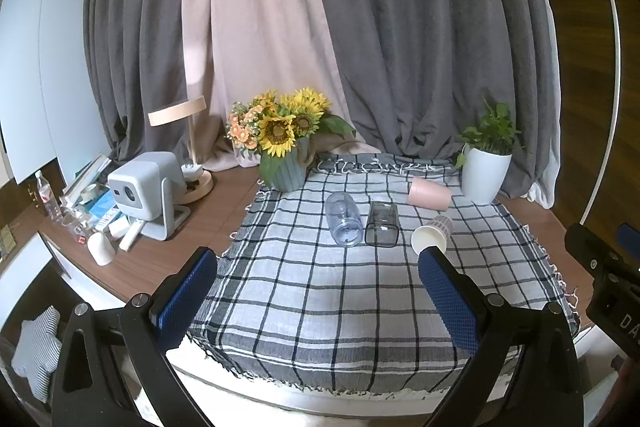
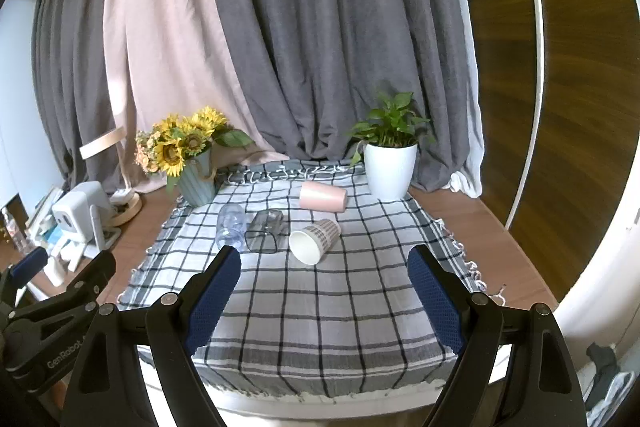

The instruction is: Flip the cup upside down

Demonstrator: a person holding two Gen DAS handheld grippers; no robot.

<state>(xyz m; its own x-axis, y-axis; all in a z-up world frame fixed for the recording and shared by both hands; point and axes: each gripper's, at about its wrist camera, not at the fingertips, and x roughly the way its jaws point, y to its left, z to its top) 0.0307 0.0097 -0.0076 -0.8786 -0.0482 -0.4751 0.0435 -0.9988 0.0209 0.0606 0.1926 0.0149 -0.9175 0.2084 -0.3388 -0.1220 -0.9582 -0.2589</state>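
Several cups lie on their sides on a checked cloth (image 1: 320, 291): a clear round cup (image 1: 342, 219), a dark clear square cup (image 1: 382, 225), a patterned paper cup (image 1: 433, 233) and a pink cup (image 1: 429, 193). They also show in the right wrist view: clear round cup (image 2: 231, 225), square cup (image 2: 265, 231), paper cup (image 2: 315, 239), pink cup (image 2: 322, 197). My left gripper (image 1: 318, 267) is open and empty, near the cloth's front. My right gripper (image 2: 324, 267) is open and empty, just short of the paper cup.
A sunflower vase (image 1: 286, 147) stands at the cloth's back left and a white potted plant (image 1: 485, 163) at the back right. A projector (image 1: 150, 187), a lamp (image 1: 188, 143) and clutter sit on the wooden table (image 1: 168, 259) to the left. Curtains hang behind.
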